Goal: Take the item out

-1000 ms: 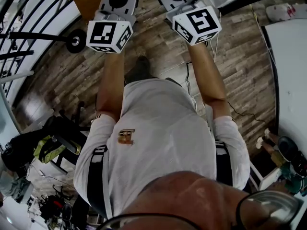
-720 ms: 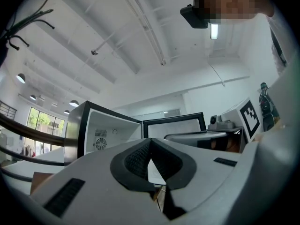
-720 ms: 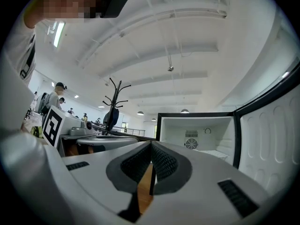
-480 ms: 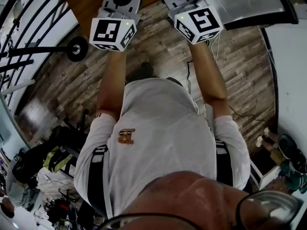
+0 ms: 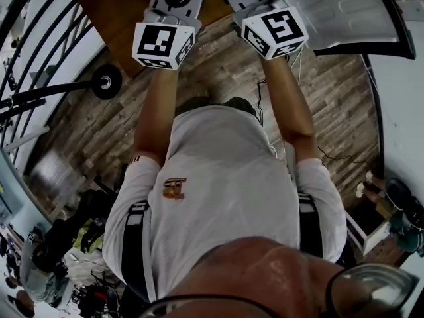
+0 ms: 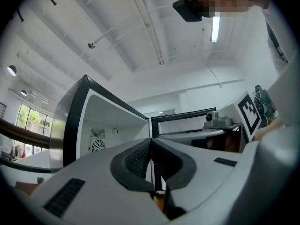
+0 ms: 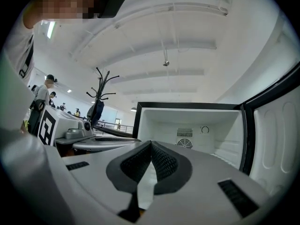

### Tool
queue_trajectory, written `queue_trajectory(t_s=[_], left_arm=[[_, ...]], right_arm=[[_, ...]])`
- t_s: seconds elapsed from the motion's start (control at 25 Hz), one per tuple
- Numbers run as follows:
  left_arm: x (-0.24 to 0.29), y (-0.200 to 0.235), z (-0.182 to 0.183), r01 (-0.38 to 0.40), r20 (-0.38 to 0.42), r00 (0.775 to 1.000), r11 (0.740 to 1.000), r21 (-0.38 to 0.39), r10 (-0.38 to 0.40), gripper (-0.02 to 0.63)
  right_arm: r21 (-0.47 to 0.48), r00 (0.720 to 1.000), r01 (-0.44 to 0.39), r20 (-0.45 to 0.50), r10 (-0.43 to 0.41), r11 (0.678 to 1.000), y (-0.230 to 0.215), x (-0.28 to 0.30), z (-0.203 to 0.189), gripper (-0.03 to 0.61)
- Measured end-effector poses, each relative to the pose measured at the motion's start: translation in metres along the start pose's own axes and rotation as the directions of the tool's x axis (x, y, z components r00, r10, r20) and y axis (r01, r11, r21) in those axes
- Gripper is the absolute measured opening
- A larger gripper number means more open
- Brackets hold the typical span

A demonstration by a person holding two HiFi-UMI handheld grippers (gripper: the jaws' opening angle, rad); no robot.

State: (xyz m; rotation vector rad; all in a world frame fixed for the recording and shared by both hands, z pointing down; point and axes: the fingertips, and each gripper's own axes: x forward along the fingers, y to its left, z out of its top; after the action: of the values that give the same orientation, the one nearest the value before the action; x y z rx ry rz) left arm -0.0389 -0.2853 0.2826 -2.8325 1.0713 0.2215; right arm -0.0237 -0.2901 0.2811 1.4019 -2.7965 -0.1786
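Both my left claw point(image 6: 151, 143) and right claw point(image 7: 151, 145) are pinched together on nothing, and I see no item in the open fridge point(image 7: 197, 121), so reaching in blind could knock it or hit the door point(image 7: 275, 139).

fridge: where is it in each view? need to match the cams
Head view: only its open door shows, top right; the inside is out of frame.
Left gripper view: fridge left of centre, seen at an angle.
Right gripper view: centre to right, nearly head-on, door at the right edge.
Shared landmark: the round fan on the back wall, in both gripper views.
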Motion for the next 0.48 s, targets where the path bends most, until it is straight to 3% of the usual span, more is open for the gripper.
queue_trajectory(t_s=[0.48], left_arm=[[0.031, 0.039, -0.015, 0.005, -0.005, 1.0, 1.0, -0.001, -0.005, 0.018]], right_arm=[[-0.01, 0.995, 0.042, -0.095, -0.042, 0.999, -0.035, 0.049, -0.019, 0.033]])
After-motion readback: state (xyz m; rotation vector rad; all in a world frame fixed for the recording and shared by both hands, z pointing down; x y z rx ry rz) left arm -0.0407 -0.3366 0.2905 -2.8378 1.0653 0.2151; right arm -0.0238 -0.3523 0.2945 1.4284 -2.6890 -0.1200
